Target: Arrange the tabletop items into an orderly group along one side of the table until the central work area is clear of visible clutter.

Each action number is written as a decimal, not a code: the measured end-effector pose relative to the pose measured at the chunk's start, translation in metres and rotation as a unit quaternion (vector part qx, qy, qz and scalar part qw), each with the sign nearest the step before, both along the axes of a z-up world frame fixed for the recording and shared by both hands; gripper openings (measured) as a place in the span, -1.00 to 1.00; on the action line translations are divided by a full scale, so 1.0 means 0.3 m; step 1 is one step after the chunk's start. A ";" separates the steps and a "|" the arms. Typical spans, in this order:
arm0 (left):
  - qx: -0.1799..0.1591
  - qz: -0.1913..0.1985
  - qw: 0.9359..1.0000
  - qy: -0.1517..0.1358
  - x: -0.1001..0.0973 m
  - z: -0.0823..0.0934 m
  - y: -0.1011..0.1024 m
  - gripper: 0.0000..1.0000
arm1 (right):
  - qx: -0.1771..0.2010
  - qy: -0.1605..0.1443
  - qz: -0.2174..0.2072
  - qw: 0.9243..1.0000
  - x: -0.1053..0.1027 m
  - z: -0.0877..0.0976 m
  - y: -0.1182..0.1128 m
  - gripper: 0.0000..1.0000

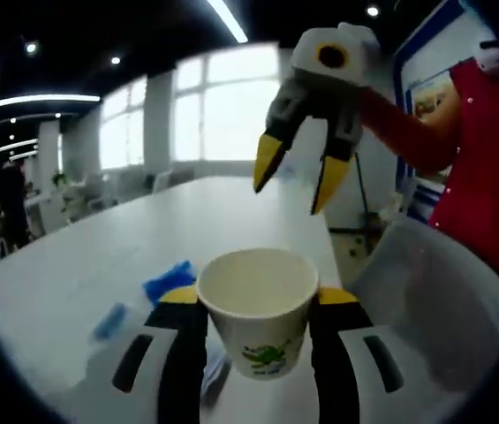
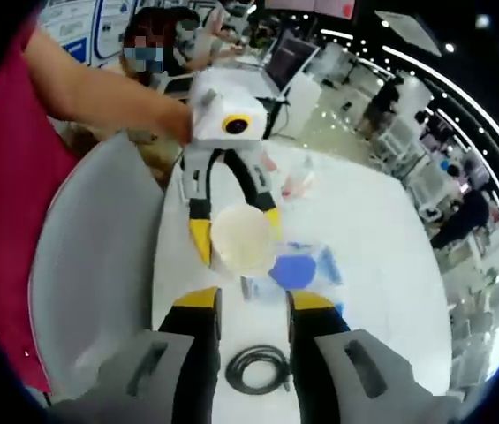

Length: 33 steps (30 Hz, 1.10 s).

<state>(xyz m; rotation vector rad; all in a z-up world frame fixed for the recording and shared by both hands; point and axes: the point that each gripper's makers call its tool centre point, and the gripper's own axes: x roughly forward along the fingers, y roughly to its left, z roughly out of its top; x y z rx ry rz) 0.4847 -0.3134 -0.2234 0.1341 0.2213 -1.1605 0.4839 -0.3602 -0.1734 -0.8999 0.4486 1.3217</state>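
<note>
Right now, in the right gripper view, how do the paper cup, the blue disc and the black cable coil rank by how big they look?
1. Paper cup, though it is held up nearer the camera.
2. Black cable coil, partly hidden by the jaws.
3. Blue disc.
The last two look close; ranking them is unsure.

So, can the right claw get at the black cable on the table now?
Probably yes: the right claw is open and empty, and the cable lies on the table just beyond its tips, uncovered.

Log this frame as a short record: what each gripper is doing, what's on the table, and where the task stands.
left gripper: shut on paper cup, held above the table
right gripper: open, holding nothing, raised over the table
on table: coiled black cable, blue item in clear wrap
beside table: grey chair
task state: items not yet grouped along one side
</note>
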 end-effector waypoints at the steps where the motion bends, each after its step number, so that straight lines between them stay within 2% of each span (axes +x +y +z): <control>1: -0.001 0.003 1.000 0.001 0.000 0.000 0.009 -0.15 | 0.002 0.000 -0.002 1.000 0.003 0.000 -0.002 -0.34; 5: -0.005 0.023 1.000 0.001 0.007 0.000 0.052 -0.15 | 0.035 0.016 -0.034 0.999 0.038 -0.015 -0.003 -0.12; 9: -0.010 0.041 0.999 0.001 0.015 0.000 0.086 -0.15 | 0.052 0.034 -0.067 0.996 0.076 -0.054 -0.002 0.09; 13: -0.008 0.052 0.999 0.002 0.019 -0.010 0.108 -0.15 | 0.084 0.067 -0.096 0.990 0.106 -0.078 0.015 0.12; 18: -0.007 0.070 0.998 0.005 0.032 -0.025 0.143 -0.15 | 0.128 0.108 -0.133 0.977 0.162 -0.100 0.043 0.13; 25: -0.006 0.094 0.996 0.003 0.057 -0.036 0.186 -0.15 | 0.133 0.123 -0.163 0.970 0.236 -0.154 0.055 0.13; 33: 0.010 0.133 0.991 0.004 0.107 -0.089 0.253 -0.16 | 0.134 0.164 -0.198 0.957 0.309 -0.268 0.067 0.12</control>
